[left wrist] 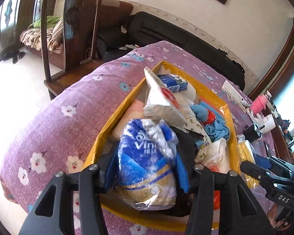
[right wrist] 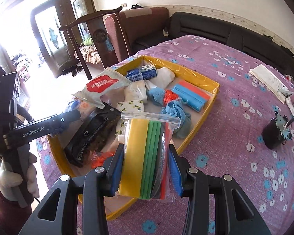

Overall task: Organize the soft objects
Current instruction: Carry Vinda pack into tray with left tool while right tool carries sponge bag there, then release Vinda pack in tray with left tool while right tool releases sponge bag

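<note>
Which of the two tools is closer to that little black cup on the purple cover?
The right tool. It holds a zip bag of colored sheets over the yellow tray's near edge, on the black cup's side. The left tool holds a blue tissue pack at the tray's opposite side.

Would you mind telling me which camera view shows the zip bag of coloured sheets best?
The right wrist view: the zip bag of coloured sheets stands between the right gripper fingers, its yellow, green and red layers plain. In the left wrist view that bag cannot be made out; the left gripper holds a blue tissue pack.
</note>
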